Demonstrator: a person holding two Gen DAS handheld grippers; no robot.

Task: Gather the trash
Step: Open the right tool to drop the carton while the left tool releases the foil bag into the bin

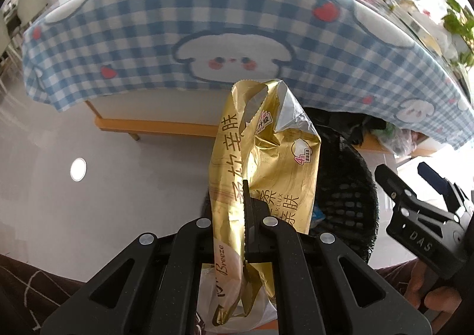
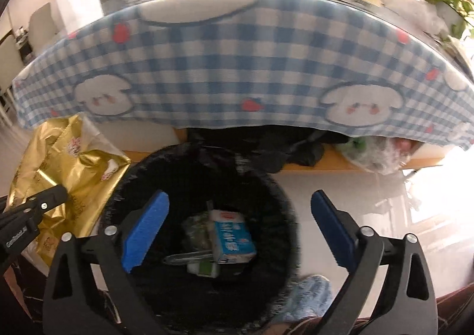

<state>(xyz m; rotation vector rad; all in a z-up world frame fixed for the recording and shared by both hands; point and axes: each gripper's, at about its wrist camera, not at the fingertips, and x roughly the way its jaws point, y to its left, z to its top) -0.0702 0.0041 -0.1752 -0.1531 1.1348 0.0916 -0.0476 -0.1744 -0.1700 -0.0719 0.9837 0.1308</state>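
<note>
The left gripper (image 1: pixel 246 216) is clamped tight on a crumpled gold foil tissue wrapper (image 1: pixel 266 157), which stands up through the middle of the left wrist view and shows again at the left edge of the right wrist view, just beside the bin and not yet over its mouth. The round black mesh wastebasket (image 2: pixel 266 186) fills the lower centre of the right wrist view, and the right gripper (image 2: pixel 237 228) hangs above it with its blue-padded jaws spread wide and nothing between them. Down inside lie a small blue-and-white carton (image 2: pixel 232 237) and a few other scraps (too dim to name), so some collecting looks done.

What is left, as I judge it, is plenty: the gold wrapper must go in, and the worktop under the blue-and-white checked tablecloth (image 2: pixel 237 62) carries a blurred clutter along the top of the frame. A clear plastic bag (image 2: pixel 376 154) sits under the worktop at the right.
</note>
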